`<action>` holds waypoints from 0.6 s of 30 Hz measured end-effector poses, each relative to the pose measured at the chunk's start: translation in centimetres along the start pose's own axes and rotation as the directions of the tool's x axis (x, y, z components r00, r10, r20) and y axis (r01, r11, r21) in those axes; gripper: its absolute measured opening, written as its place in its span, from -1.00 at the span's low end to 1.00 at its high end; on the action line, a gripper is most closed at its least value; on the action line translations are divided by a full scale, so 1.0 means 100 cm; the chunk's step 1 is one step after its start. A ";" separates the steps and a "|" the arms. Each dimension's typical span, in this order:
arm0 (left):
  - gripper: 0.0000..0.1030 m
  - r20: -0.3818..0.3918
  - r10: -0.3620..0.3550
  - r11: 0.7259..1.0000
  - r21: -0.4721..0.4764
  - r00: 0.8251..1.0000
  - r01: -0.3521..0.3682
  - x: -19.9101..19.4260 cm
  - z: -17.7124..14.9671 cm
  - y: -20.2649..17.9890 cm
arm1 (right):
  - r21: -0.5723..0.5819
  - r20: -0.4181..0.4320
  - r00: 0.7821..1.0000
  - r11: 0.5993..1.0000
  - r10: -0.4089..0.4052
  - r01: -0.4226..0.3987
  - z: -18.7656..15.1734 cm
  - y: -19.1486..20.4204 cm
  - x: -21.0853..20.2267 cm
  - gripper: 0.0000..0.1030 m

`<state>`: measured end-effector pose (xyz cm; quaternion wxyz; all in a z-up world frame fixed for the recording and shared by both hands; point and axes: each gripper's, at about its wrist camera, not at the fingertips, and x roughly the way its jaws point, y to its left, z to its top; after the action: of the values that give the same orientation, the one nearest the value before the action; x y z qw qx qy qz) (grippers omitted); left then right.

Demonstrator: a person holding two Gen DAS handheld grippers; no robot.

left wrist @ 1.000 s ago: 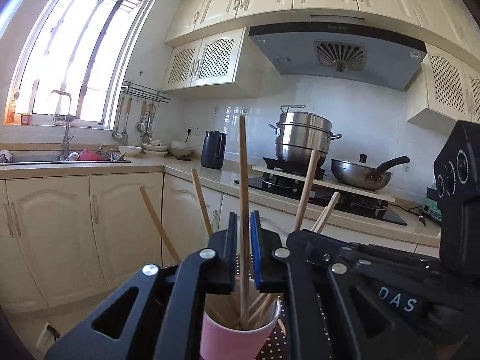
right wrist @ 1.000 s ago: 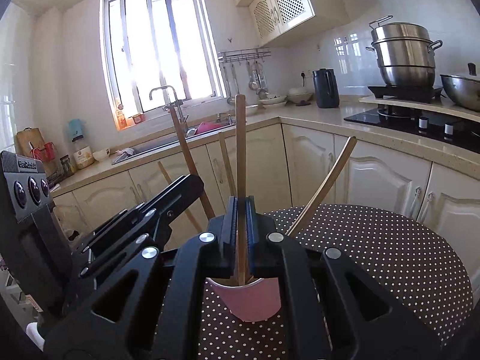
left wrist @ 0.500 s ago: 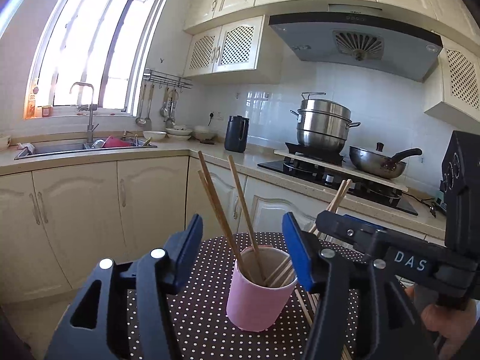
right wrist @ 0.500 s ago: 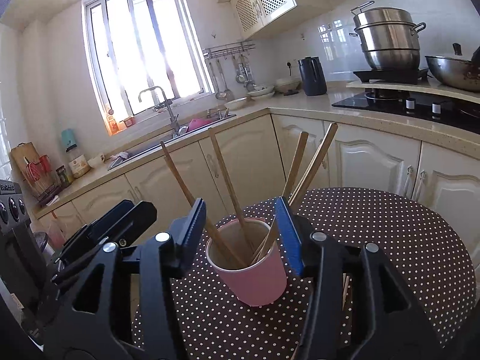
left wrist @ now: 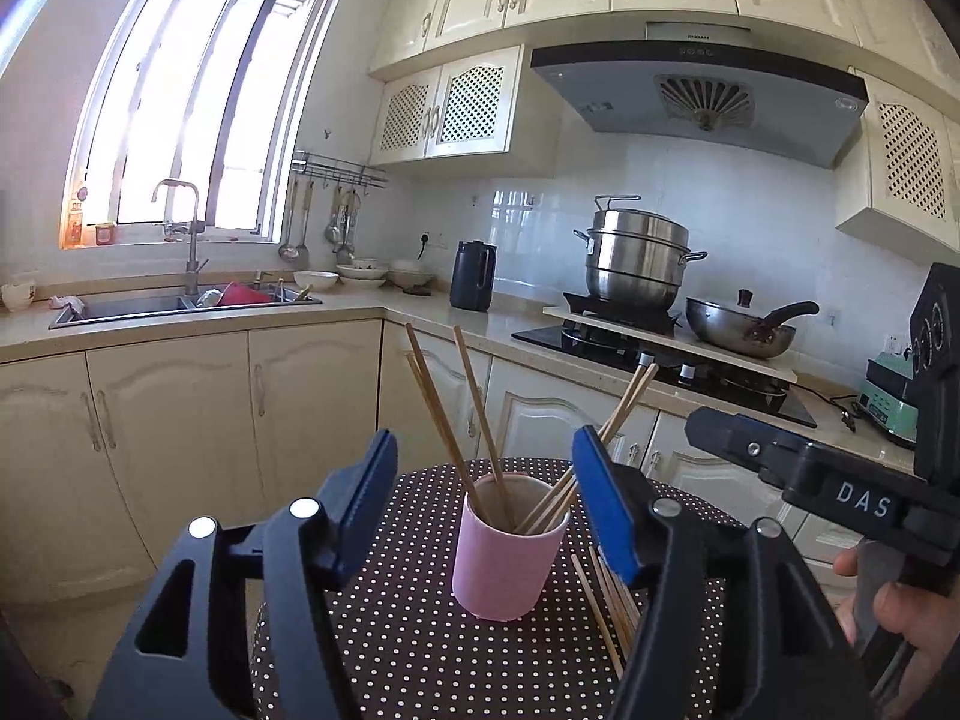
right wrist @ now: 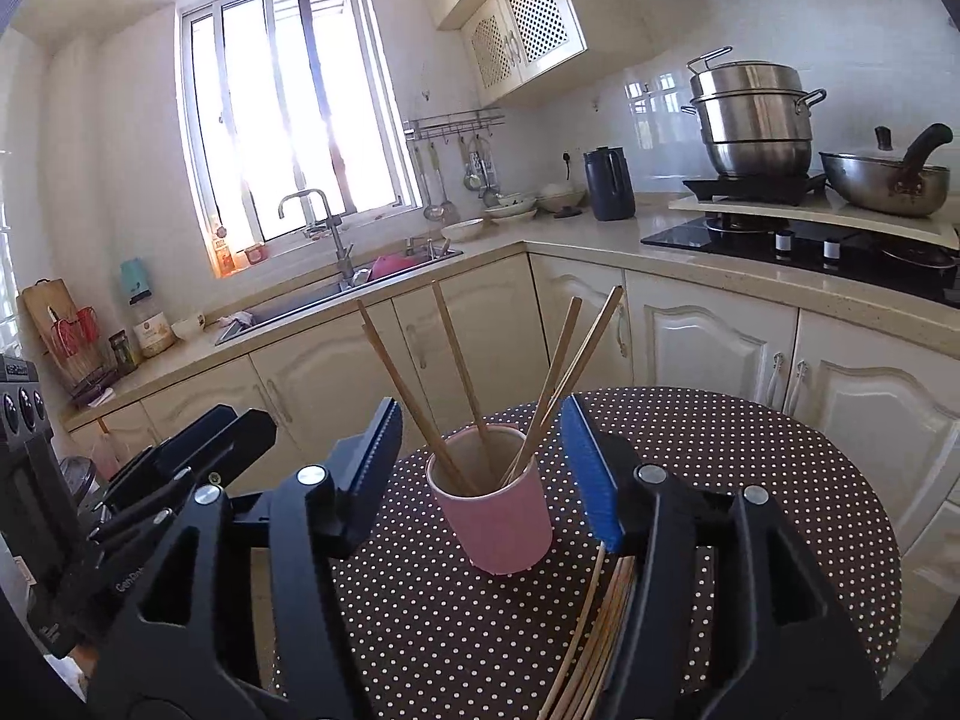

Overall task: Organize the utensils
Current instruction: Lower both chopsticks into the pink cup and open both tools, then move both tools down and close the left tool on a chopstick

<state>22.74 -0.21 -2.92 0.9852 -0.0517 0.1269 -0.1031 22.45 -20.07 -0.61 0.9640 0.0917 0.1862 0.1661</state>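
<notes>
Both the left gripper (left wrist: 483, 501) and right gripper (right wrist: 480, 468) are hanging with jaws wide and empty, having just been opening. The pink cup (right wrist: 492, 513) is standing ahead on the dotted table (right wrist: 750, 480). Loose chopsticks (right wrist: 591, 642) are lying near, lengthwise toward the cameras, under each gripper's right jaw, likely nearer the right gripper.

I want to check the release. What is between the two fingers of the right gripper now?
In the right wrist view, the right gripper stands open, grasping nothing; the pink cup of chopsticks shows in the gap, farther off.

Pink cup (left wrist: 507, 546), tan chopsticks (left wrist: 441, 420), brown white-dotted tablecloth (right wrist: 750, 480), blue-padded black fingers (left wrist: 603, 510)
</notes>
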 end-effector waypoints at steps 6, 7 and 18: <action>0.19 -0.048 0.002 0.999 0.034 0.999 0.000 -0.010 -0.006 -0.018 | -0.028 0.004 1.000 0.999 -0.016 0.016 -0.007 0.003 -0.028 0.12; 0.19 -0.057 -0.001 0.999 0.039 0.998 0.003 -0.011 -0.008 -0.021 | -0.033 0.002 1.000 0.999 -0.019 0.019 -0.009 0.002 -0.032 0.12; 0.19 -0.176 -0.046 0.993 0.096 0.983 0.064 -0.008 -0.037 -0.059 | -0.022 -0.059 0.996 0.998 -0.063 0.062 -0.034 -0.024 -0.053 0.15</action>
<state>19.92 -6.11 -5.53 0.9685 0.0039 0.2054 -0.1406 17.13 -23.80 -2.58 0.9636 0.0711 0.2159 0.1404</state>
